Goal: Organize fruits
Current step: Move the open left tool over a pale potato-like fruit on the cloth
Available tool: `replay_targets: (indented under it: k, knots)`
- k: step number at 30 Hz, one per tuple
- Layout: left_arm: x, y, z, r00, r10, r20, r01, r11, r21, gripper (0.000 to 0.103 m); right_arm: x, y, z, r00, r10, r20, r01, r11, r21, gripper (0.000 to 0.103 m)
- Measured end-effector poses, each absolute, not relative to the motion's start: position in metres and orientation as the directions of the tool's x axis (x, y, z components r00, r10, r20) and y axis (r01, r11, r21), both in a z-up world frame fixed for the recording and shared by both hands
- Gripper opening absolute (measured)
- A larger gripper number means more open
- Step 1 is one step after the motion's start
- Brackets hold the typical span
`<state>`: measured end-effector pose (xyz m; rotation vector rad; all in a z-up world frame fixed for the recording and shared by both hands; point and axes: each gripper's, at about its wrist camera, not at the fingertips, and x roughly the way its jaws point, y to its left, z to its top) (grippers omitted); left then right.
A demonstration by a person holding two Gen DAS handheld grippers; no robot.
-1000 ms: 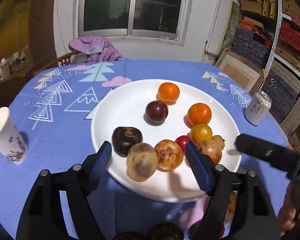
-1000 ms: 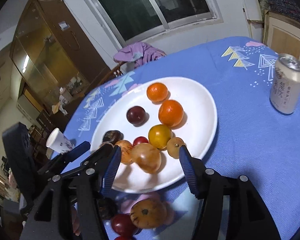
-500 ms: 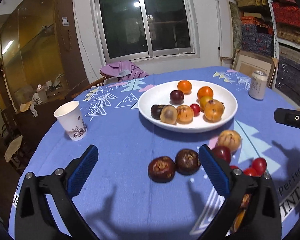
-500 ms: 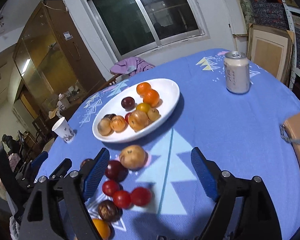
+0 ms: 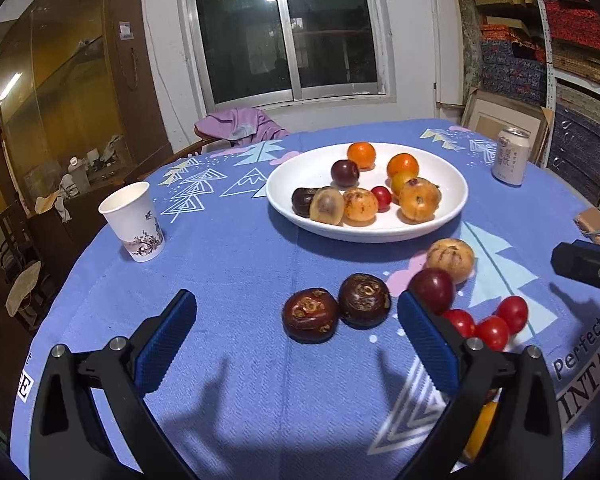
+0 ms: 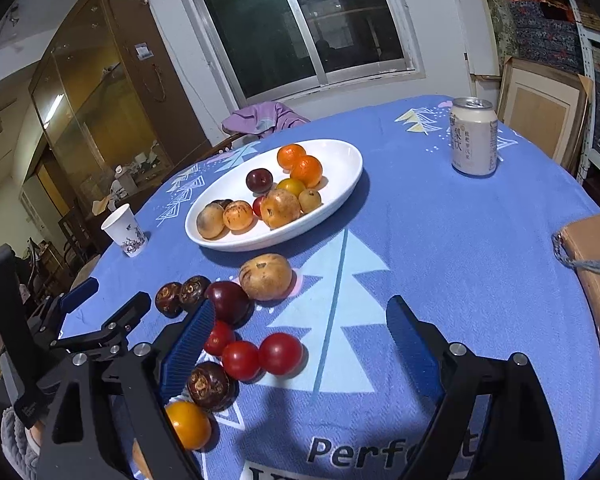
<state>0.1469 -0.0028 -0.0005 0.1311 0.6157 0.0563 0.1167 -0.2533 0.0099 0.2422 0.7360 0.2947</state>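
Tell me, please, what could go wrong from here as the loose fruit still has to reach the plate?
1. The loose fruits touch: closing on the dark plum may send the cherry tomatoes rolling.
2. The white plate is crowded at its near side; another fruit there may roll off.
3. The left gripper and right gripper, both empty, hover close together and may collide.

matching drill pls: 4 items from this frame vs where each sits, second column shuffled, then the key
Items
1. drink can
2. paper cup
3. two oranges
4. three small red tomatoes

Places
A. on the cloth near the hand-held grippers, off the plate
B. far side of the white plate
C. standing on the cloth to the right of the plate
D. standing on the cloth to the left of the plate

Pairs: 1-C, 2-D, 3-B, 4-A
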Motion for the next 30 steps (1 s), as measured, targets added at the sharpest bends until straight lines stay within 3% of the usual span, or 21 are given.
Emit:
replay_targets:
  k: [7,11,16,19,22,26,30]
  knots:
    - [0.097,-0.033,-0.004,0.784,-0.097,-0.613,0.182,0.98,0.079,0.099,0.103,-0.261,0.002,0.699,0.336,-0.631,-0.153,0.932,0.328,0.089]
    - [0.076,-0.053,-0.011,0.744,-0.186,-0.642,0.3,0.951,0.072,0.099,0.104,-0.267,0.004,0.713,0.319,-0.624,-0.122,0.933,0.338,0.095]
    - [0.067,-0.067,-0.017,0.733,-0.173,-0.658,0.327,0.938,0.117,0.099,0.104,-0.272,0.005,0.711,0.33,-0.621,-0.11,0.924,0.365,0.095]
    - [0.076,-0.062,-0.027,0.676,-0.138,-0.724,0.302,0.948,0.101,0.099,0.104,-0.273,0.005,0.708,0.333,-0.623,-0.113,0.924,0.365,0.095]
    - [0.079,-0.048,-0.026,0.637,-0.192,-0.746,0.33,0.943,0.039,0.099,0.104,-0.274,0.006,0.705,0.336,-0.624,-0.112,0.922,0.37,0.095]
    - [0.052,-0.037,-0.022,0.631,-0.229,-0.741,0.422,0.903,0.081,0.099,0.105,-0.276,0.005,0.697,0.349,-0.626,-0.102,0.913,0.395,0.095]
    - [0.027,-0.023,-0.016,0.656,-0.204,-0.727,0.414,0.902,0.12,0.099,0.105,-0.276,0.005,0.696,0.356,-0.623,-0.106,0.91,0.402,0.095]
